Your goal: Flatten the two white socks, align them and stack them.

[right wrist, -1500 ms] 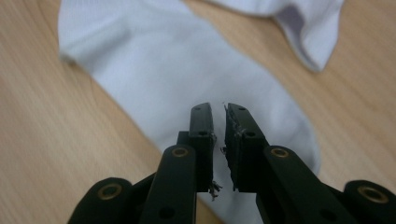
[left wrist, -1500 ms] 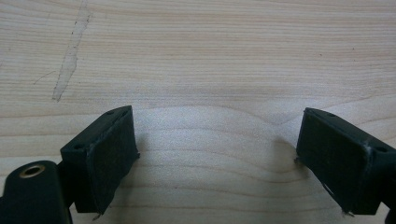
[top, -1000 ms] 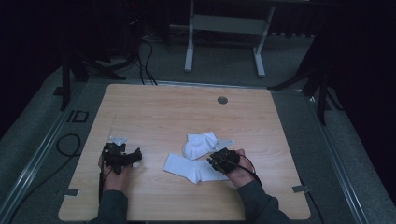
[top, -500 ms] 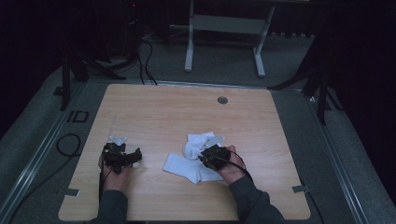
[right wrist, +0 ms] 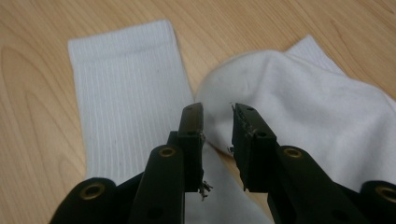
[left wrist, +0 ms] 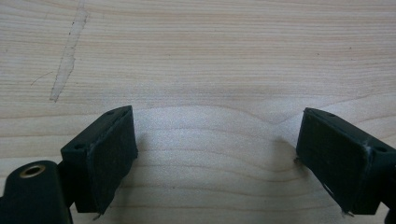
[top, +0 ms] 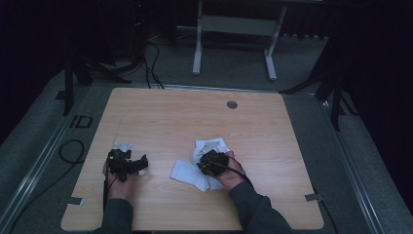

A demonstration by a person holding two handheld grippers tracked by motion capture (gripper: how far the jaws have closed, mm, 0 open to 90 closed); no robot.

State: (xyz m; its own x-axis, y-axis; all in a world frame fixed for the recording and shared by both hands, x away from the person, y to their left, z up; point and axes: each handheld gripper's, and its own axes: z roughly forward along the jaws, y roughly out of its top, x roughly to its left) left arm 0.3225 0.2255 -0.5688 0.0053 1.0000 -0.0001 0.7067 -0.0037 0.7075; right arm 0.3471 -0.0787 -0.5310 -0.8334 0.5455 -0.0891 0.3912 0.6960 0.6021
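Right now the right tongs [right wrist: 217,126] hover low over two white socks on the desk [top: 160,117], their jaws standing narrow with a slim gap and nothing pinched; they have just been opening a little, and no cloth sits between the pads. Seen along those jaws, the flat ribbed sock [right wrist: 126,98] stretches straight away from the tips, its long axis nearly in line with the tongs and lying a touch to their left, cuff at the far end. The rumpled sock [right wrist: 303,102] bulges just beyond and to the right of the tips, its rounded edge almost directly ahead of the gap. From above, both socks lie at the near middle of the desk, right under and beside the right hand [top: 229,170], so that hand is plainly the nearer one. The left tongs [top: 127,163] rest well apart on the left over bare wood, jaws spread wide and empty. I'd guess the next grab falls to the right hand, on that rounded edge.
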